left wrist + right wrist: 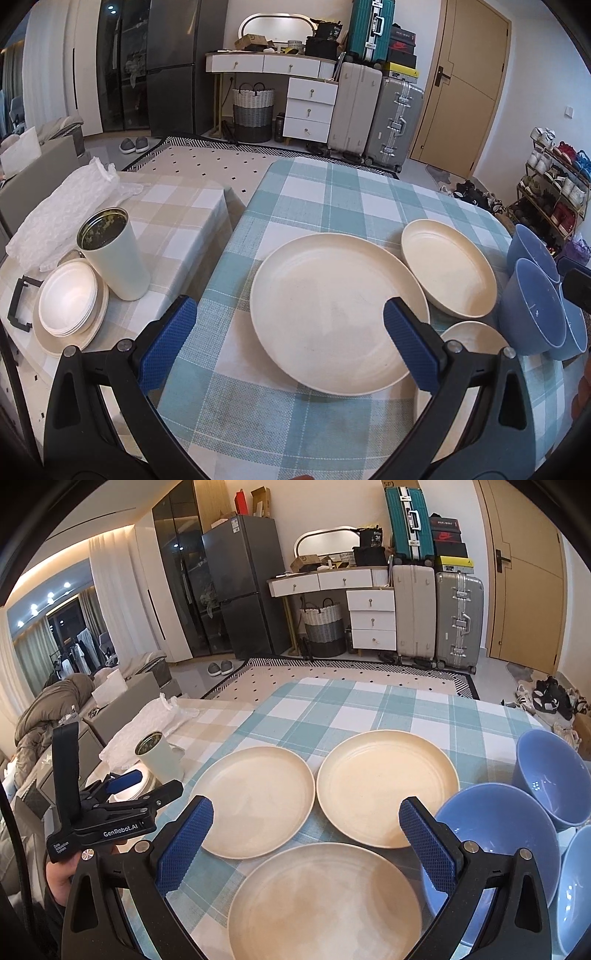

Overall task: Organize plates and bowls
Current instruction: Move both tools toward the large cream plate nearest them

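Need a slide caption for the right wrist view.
Open right tool poised over three cream plates on a teal checked tablecloth, blue bowls alongside.

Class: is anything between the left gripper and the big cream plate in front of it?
Nothing visible. The left gripper is open above the tablecloth, and the big plate lies directly ahead, its near rim between the fingers. The smaller plates and blue bowls sit to its right.

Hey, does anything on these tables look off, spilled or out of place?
Mostly tidy. The white canister on the beige-checked side table stands open with dark greenish residue inside, beside a stack of white plates. Nothing looks spilled or broken.
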`<state>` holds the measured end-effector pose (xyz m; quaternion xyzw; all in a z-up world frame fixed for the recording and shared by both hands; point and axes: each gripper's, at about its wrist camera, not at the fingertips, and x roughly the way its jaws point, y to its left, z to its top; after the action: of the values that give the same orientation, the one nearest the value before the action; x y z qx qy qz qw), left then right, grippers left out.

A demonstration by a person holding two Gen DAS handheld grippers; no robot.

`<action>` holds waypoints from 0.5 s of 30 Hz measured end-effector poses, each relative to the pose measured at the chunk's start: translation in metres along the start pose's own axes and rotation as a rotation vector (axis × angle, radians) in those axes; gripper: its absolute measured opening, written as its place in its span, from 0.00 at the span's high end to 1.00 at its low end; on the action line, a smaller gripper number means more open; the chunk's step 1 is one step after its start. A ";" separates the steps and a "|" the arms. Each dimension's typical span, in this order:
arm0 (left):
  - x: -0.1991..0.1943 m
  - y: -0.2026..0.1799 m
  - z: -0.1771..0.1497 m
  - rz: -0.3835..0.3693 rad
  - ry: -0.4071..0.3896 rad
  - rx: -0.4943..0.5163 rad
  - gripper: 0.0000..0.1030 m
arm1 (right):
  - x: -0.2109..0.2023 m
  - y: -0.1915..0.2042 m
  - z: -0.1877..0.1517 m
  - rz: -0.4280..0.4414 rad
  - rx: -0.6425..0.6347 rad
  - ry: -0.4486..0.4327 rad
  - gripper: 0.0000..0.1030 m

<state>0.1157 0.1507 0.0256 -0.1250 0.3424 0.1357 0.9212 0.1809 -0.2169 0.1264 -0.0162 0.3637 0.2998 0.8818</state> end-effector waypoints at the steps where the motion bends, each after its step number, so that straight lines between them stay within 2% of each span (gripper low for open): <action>1: 0.003 0.003 0.001 0.002 0.004 -0.007 0.02 | 0.004 0.002 0.001 -0.001 -0.001 0.006 0.00; 15: 0.042 0.021 -0.005 0.033 0.069 -0.025 0.02 | 0.057 0.012 0.005 0.009 -0.003 0.081 0.00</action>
<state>0.1360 0.1758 -0.0091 -0.1356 0.3743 0.1509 0.9048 0.2096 -0.1759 0.0952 -0.0280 0.3989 0.3033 0.8649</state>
